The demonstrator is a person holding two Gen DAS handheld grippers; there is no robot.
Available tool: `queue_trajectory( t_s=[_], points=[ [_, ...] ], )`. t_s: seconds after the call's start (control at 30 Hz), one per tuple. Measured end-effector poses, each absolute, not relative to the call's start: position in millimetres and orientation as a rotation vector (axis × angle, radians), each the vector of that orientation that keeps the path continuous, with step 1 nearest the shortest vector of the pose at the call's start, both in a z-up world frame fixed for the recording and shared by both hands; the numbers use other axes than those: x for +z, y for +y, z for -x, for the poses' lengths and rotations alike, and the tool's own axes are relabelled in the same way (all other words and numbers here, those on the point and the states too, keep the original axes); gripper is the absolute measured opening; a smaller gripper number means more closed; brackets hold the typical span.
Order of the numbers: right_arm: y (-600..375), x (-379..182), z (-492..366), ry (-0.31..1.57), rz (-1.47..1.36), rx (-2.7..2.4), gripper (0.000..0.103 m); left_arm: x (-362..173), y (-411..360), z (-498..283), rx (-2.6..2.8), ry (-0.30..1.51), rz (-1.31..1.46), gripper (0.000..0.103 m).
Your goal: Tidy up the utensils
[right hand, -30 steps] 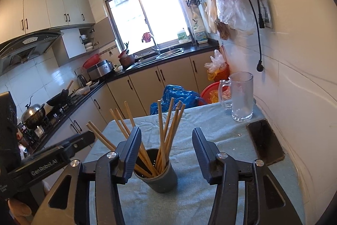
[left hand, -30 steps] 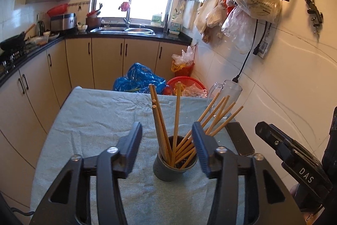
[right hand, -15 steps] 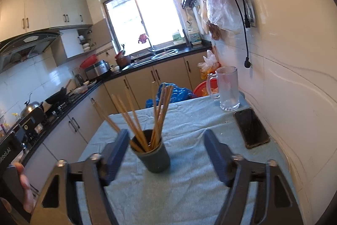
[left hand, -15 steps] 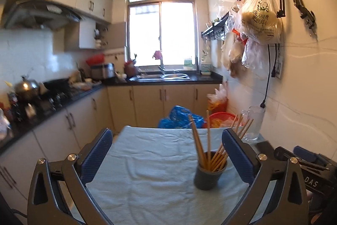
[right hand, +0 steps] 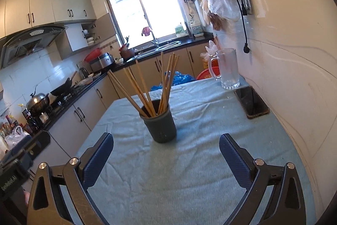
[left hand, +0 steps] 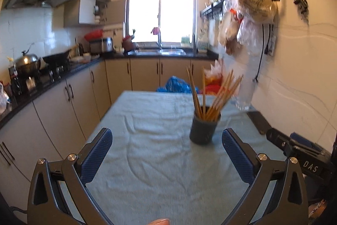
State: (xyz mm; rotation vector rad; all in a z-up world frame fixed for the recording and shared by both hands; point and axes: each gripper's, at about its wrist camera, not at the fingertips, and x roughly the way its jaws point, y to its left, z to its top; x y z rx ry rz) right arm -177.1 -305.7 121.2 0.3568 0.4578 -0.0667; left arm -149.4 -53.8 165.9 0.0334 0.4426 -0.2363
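Observation:
A dark grey holder (left hand: pixel 203 128) stands upright on the cloth-covered table (left hand: pixel 147 172) with several wooden chopsticks (left hand: pixel 210 94) fanned out of it. My left gripper (left hand: pixel 166 132) is open and empty, back from the holder, which sits ahead and a little right. In the right wrist view the same holder (right hand: pixel 161 125) and chopsticks (right hand: pixel 147 85) stand just ahead of my right gripper (right hand: pixel 166 136). Its jaws are opening wide and nothing is between them. The right gripper's black body (left hand: pixel 294 147) shows at the left view's right edge.
A glass mug (right hand: pixel 228 69) and a dark phone (right hand: pixel 251 101) lie at the table's far right, along the tiled wall. Bags hang from wall hooks (left hand: pixel 254 3) above. Cabinets and a stove counter (left hand: pixel 52 75) run along the left. A blue bag (right hand: pixel 179 78) sits beyond the table.
Both grippers have pulled back from the holder and opened wide; a second ago their fingers flanked it closely. The holder and chopsticks stay standing on the cloth.

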Motion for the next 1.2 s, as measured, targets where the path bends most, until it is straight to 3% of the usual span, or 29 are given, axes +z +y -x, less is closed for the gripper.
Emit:
queue_trajectory(
  t_s=[0.33, 1.2],
  points=[
    [-282, 116, 185, 0.467, -0.241, -0.141, 0.103, 146, -58, 141, -0.249, 0.521, -0.045, 0.103],
    [-292, 99, 174, 0.507, -0.274, -0.191, 0.103, 119, -61, 117, -0.213, 0.612, -0.066, 0.103]
  ],
)
